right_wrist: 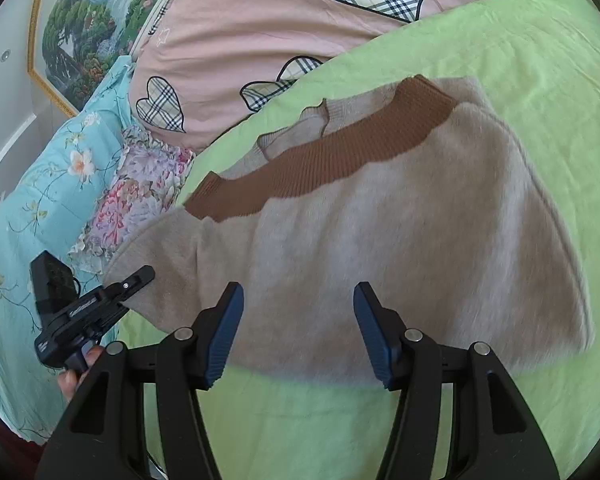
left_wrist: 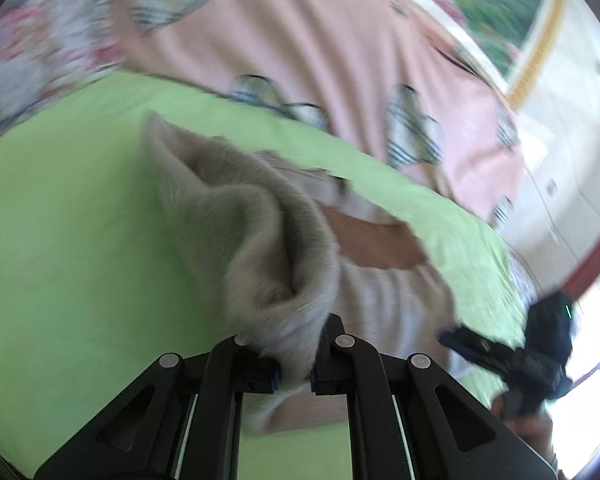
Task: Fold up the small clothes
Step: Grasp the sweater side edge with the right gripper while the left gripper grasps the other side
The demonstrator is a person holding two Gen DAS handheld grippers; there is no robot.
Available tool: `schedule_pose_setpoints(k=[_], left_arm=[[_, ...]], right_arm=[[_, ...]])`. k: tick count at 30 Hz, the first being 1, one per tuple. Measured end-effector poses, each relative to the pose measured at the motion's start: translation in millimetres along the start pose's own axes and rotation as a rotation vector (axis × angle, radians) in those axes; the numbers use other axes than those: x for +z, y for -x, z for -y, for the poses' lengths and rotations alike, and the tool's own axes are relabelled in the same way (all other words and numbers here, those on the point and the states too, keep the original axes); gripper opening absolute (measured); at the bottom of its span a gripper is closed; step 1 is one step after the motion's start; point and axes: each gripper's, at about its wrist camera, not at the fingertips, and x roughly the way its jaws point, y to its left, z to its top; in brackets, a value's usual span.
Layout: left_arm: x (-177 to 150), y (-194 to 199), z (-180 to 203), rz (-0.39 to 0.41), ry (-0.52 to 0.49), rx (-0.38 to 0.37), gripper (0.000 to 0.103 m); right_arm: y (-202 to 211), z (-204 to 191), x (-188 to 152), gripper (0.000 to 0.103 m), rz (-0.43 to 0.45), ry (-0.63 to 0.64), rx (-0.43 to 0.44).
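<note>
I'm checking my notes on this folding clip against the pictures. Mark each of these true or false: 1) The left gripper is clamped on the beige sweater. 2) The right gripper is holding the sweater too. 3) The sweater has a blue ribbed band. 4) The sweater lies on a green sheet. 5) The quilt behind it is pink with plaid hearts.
1) True: the left gripper is shut on a bunched edge of the sweater.
2) False: the right gripper stands open and holds nothing.
3) False: the ribbed band is brown.
4) True: the green sheet lies under it.
5) True: the quilt is pink with plaid hearts.
</note>
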Motion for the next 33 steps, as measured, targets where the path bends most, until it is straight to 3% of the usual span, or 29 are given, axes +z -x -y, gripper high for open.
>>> schedule_pose_setpoints(k=[4,6,7,9,15,18,20,21,23,26,30,33], left_arm=[[-9.5,-38.7,44.7,-0.073,-0.094,-0.059,0.008],[-18.5,-56.5,57.0,-0.123,-0.124,-0.064,0.008],[-24.0,-65.5,61.3,-0.15,-0.133,-0.069,0.008],[-31.6,-74.8,64.2,-0.177,-0.137,-0.073,0.008],[-28.6,-64.3,49.7,-0.172,-0.082,-0.132,0.007],[-25.4,-59.4,50.6,-0.167,-0.093,-0.131,0.007],[-24.0,-59.9,52.0,-0.171,-0.104,-0.12,0.007],[-22.8,-58.6,53.8,-0.167,-0.107,-0.118,0.007],[-21.4,-54.6,60.8,-0.166,-0.113,-0.127,0.007],[-18.0,-50.3,77.7,-0.163,-0.137,-0.178,0.007],[-19.5,-57.8,120.9,-0.173,-0.215,-0.257,0.008],[-30.6,-82.6,155.9,-0.214,-0.252,-0.317,0.008]], right_arm=[[-19.4,11.8,37.2,0.059,-0.075,-0.018,0.096],[-33.8,11.5,52.4,0.064,-0.11,-0.006,0.112],[-44.4,10.7,60.6,0.072,-0.134,-0.001,0.135],[-66.0,8.3,72.8,0.075,-0.183,0.002,0.179],[-142.3,-20.7,85.5,0.075,-0.328,0.055,0.244],[-169.4,-30.4,90.5,0.074,-0.34,0.036,0.286],[-178.4,-30.9,97.0,0.036,-0.333,0.002,0.313],[-181.7,-31.5,100.1,0.03,-0.334,-0.016,0.33],[-178.2,-41.4,104.3,0.023,-0.321,0.03,0.318],[-149.5,-51.9,112.4,0.022,-0.266,0.115,0.291],[-93.4,-29.0,136.7,0.021,-0.173,0.144,0.251],[-57.7,0.8,139.5,0.021,-0.138,0.128,0.163]])
